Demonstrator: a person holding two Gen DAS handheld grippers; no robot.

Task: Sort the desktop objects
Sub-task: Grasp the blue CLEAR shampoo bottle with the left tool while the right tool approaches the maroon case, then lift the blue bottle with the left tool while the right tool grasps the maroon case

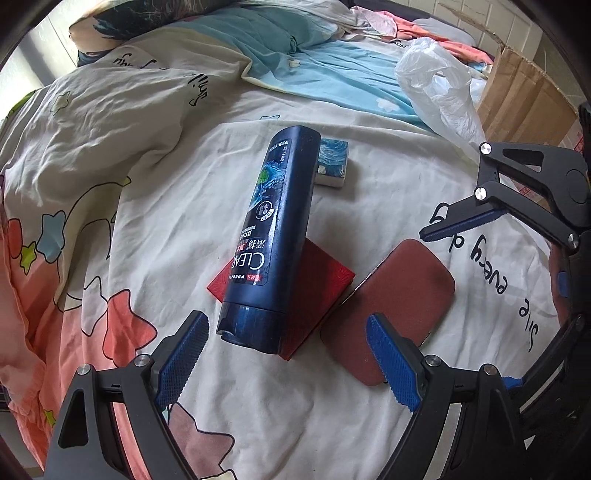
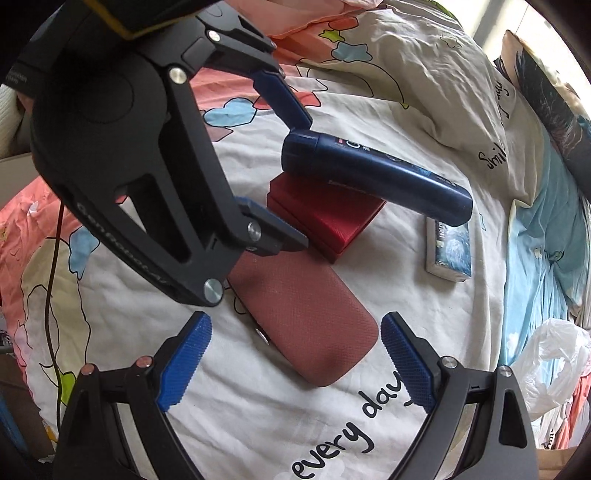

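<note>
A dark blue shampoo bottle (image 1: 271, 236) lies across a red box (image 1: 295, 291), its far end over a small blue tissue pack (image 1: 332, 164). A brown-red case (image 1: 388, 310) lies beside the box. My left gripper (image 1: 288, 354) is open, jaws on either side of the bottle's cap end, not touching. In the right wrist view, my right gripper (image 2: 295, 362) is open just before the case (image 2: 306, 325). The bottle (image 2: 376, 177), box (image 2: 328, 214), tissue pack (image 2: 448, 251) and left gripper (image 2: 295, 181) also show there.
All lies on a patterned bed quilt (image 1: 147, 184). A white plastic bag (image 1: 439, 88) and a cardboard box (image 1: 524, 99) sit at the far right. A pillow (image 1: 107, 29) lies at the far left. The right gripper's finger (image 1: 461, 221) shows in the left view.
</note>
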